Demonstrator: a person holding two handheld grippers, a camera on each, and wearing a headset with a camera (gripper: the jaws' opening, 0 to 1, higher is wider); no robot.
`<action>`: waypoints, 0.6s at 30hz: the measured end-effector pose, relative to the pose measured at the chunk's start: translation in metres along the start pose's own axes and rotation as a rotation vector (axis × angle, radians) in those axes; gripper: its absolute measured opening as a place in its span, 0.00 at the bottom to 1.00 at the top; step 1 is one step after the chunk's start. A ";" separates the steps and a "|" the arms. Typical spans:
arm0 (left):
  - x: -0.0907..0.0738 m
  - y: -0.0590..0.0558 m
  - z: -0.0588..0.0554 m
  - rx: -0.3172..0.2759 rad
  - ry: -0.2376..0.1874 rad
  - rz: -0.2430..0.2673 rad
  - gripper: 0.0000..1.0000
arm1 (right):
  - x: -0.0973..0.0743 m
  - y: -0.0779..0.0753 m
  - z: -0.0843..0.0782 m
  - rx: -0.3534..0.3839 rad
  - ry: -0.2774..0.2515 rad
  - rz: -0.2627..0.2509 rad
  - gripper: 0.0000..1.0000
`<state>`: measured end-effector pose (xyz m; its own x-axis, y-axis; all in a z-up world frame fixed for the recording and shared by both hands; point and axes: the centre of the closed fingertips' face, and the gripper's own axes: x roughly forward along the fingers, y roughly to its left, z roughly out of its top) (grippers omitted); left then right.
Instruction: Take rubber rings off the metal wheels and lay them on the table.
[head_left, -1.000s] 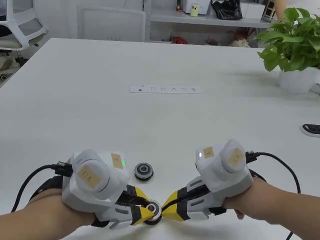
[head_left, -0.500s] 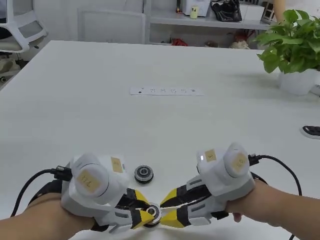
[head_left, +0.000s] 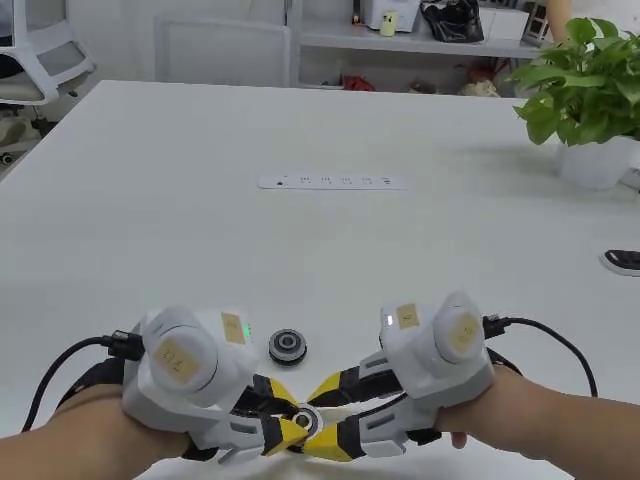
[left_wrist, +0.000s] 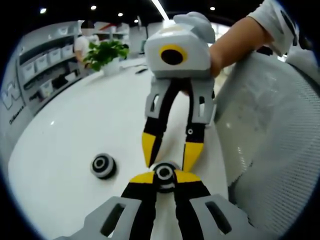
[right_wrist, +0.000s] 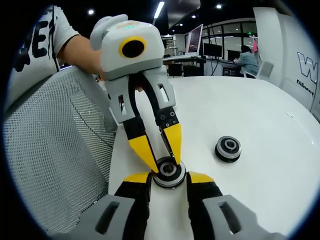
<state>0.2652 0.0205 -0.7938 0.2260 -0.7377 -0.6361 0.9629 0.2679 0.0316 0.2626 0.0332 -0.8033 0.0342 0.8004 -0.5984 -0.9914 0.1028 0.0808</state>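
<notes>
Both pairs of jaws meet on one metal wheel (right_wrist: 169, 172), low in the centre of the head view. The right gripper (right_wrist: 169, 179) straddles it, a yellow tip pressed to each side. The left gripper (left_wrist: 165, 177) comes in from the opposite side, its tips drawn close and biting the wheel's rim. The black rubber ring (right_wrist: 181, 180) looks seated on the wheel, so the peel itself is the step in hand. Next, I judge, one gripper must hold the hub firm while the other drags the ring over the edge and lays it on the table (head_left: 330, 260). A second wheel (head_left: 288, 344) lies just above the grippers, ring on.
</notes>
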 end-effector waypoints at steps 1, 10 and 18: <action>0.000 0.000 0.000 0.000 0.000 0.000 0.13 | -0.001 0.000 0.001 0.001 0.000 0.004 0.25; 0.000 0.000 0.000 -0.002 -0.004 -0.001 0.13 | -0.004 0.001 -0.003 0.010 0.009 0.018 0.24; 0.000 -0.001 0.000 -0.004 -0.005 -0.001 0.13 | -0.005 0.001 -0.005 -0.026 0.032 0.018 0.23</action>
<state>0.2647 0.0204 -0.7936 0.2260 -0.7409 -0.6325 0.9625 0.2697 0.0280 0.2611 0.0266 -0.8042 0.0125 0.7828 -0.6222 -0.9948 0.0725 0.0712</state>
